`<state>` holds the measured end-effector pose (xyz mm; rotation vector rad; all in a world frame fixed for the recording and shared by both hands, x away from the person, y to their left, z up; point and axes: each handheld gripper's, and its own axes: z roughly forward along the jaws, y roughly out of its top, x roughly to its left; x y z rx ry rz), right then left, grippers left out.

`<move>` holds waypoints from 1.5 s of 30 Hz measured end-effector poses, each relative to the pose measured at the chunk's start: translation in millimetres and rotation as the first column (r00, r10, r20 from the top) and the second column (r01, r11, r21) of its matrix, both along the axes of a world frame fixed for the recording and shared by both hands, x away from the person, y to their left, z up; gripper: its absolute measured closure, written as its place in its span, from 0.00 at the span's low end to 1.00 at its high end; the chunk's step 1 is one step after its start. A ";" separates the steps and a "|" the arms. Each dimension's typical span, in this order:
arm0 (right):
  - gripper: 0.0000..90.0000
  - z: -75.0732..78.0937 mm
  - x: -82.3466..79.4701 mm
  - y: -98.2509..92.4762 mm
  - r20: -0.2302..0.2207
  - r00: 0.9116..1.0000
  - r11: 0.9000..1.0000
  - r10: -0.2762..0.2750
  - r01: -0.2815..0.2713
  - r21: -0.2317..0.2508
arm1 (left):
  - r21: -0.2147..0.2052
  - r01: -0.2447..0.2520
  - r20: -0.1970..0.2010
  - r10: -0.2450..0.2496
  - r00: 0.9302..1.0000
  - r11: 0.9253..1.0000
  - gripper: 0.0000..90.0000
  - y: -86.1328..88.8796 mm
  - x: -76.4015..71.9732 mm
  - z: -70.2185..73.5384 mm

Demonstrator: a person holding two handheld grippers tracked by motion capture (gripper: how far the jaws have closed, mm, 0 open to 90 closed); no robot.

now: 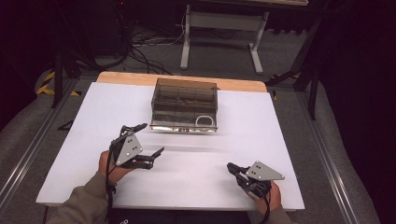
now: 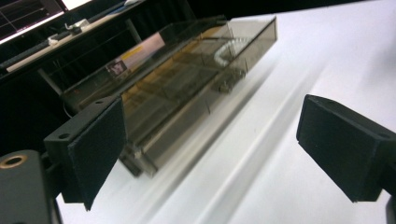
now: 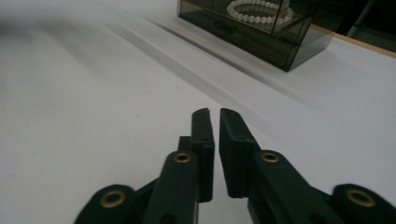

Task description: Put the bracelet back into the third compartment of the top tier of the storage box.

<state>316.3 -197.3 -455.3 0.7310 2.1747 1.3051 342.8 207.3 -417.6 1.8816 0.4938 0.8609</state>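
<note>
step: left tongs (image 1: 148,137) look mid-approach toward the smoked clear organiser box (image 1: 184,105); nothing gripped yet, so I'd judge this as the reach phase before any handling of the box.
box: sits on the white tabletop (image 1: 84,154) toward its far edge, just short of the bare wood strip (image 1: 126,77); closed as far as I can tell, with internal dividers visible through the walls.
bracelet: white bead bracelet (image 1: 203,121) lies inside the box, in the near right compartment; also seen from the right gripper view (image 3: 259,10) through the top corner of the box.
left tongs: wide open, empty, touching nothing; near and left of the box, jaws pointing toward its front left corner. The left gripper view is motion-blurred, but the box (image 2: 187,79) sits ahead and to the left, outside the gap.
right tongs: closed (image 1: 232,167), only a thin slit between the pads (image 3: 231,149), nothing in it; well apart from the box, near and right of it, low over the tabletop.
next move: probably carry the left tongs on to the box front and find the latch or lid edge; needs the jaws lined up with that edge before closing. Lid mechanism hard to make out from here.
risk: light box may slide on the smooth sheet if pushed from one side.
</note>
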 end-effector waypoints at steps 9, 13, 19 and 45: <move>1.00 1.1 2.9 3.7 0.009 1.000 1.000 -0.006 0.006 -0.005 | 0.013 -0.054 -0.007 0.054 0.999 0.998 0.10 28.5 -19.9 -14.9; 1.00 3.0 4.6 5.7 0.016 1.000 1.000 -0.010 0.010 -0.004 | 0.019 -0.080 -0.019 0.080 0.997 0.997 0.10 42.2 -27.7 -20.8; 1.00 7.1 14.4 16.0 0.032 0.999 1.000 -0.008 0.008 -0.019 | 0.021 -0.112 -0.059 0.113 0.992 0.993 0.10 60.1 -34.4 -29.7; 1.00 10.2 68.7 89.3 0.129 0.991 0.996 0.018 -0.006 -0.094 | 0.013 -0.164 -0.109 0.164 0.980 0.986 0.10 90.3 -56.6 -42.7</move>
